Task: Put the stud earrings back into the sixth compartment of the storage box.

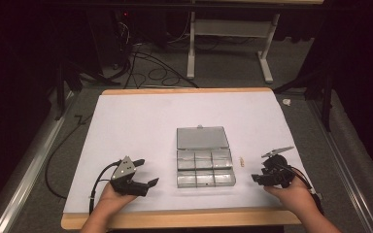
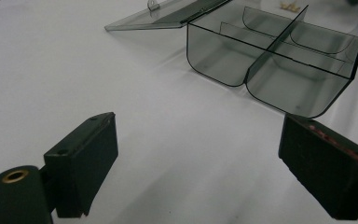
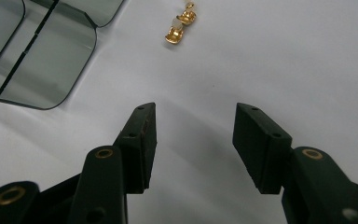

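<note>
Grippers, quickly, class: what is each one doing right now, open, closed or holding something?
Left gripper: open, jaws wide apart, holding nothing, near the clear compartment box.
Right gripper: open, holding nothing, aimed toward the small gold pieces.

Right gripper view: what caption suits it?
Open right hand-held gripper facing small gold pieces beside a clear compartment box.

Your worktop [image 1: 126,221] is a wooden board with a white sheet [image 1: 141,126] covering nearly all of it, leaving wood bare along the near and far edges. On the sheet, right of centre, lies a clear compartment box [image 1: 205,167] with six compartments, its lid [image 1: 202,138] folded open flat behind it. Just right of the box lie small gold pieces [image 1: 242,161], apart from it.
</note>
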A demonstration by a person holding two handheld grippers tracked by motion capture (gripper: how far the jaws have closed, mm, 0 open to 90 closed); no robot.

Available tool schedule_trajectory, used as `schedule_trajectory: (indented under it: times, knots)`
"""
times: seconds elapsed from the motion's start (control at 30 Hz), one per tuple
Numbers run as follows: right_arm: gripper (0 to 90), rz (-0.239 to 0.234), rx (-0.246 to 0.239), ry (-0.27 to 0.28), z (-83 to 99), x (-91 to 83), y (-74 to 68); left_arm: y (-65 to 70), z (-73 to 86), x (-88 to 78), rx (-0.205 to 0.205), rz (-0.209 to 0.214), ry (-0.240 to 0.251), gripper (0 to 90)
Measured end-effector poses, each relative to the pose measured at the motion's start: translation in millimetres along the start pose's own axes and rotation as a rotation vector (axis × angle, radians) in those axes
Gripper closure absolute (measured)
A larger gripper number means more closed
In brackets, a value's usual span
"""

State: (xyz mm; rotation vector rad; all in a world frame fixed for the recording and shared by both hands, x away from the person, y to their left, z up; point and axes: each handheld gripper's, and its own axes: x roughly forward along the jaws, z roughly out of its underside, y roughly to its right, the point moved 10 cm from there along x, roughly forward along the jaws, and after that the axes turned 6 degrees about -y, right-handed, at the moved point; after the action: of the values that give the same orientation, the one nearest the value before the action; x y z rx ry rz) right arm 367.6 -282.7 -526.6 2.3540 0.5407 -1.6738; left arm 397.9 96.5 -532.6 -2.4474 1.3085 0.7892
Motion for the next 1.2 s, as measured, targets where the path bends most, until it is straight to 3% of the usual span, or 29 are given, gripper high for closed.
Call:
schedule_trajectory:
  times: [0.37, 0.7, 1.2]
  knots:
    - [47.4, -0.006, -0.039, -0.1, -10.8, -0.9, -8.0, 0.4, 0.0, 0.0, 0.004, 0.001, 0.0, 12.5]
    - [47.7, -0.013, -0.081, -0.158, -18.0, 0.1, -17.4, 0.8, 0.1, 0.2, 0.01, -0.003, -0.001, 12.6]
    - [50.4, -0.018, -0.119, -0.24, -24.7, 0.1, -19.1, 2.2, 0.4, -0.3, 0.014, 0.02, -0.005, 13.2]
